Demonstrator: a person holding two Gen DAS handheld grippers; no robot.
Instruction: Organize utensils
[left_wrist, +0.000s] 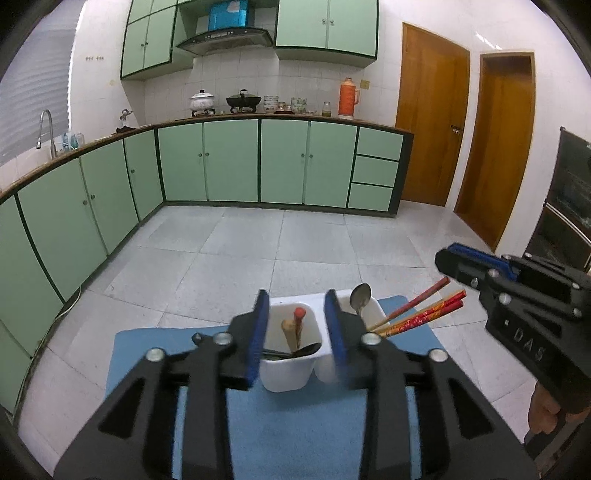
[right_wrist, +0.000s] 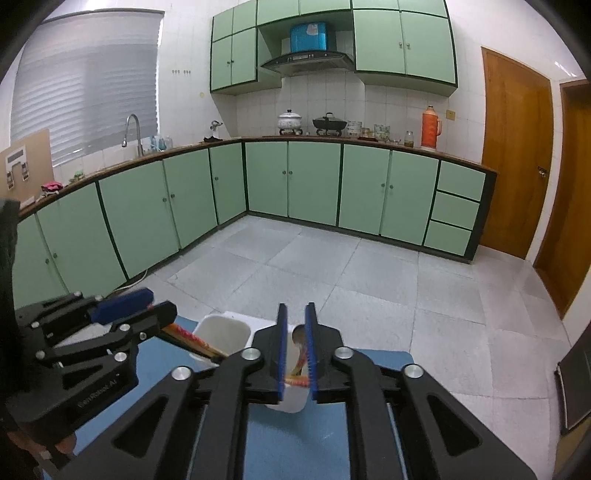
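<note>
Left fingers (left_wrist: 299, 306) apart, empty; right fingers (right_wrist: 296, 325) narrow, empty; spoon (left_wrist: 360, 295) clearest leftward

Both my grippers share one build: left gripper (left_wrist: 298, 332) and right gripper (right_wrist: 296, 349) have black plastic linkage arms with triangular cutouts, silver round pivot screws and ribbed blue pads (left_wrist: 258, 332). Pale lettering is embossed on each body side.
</note>
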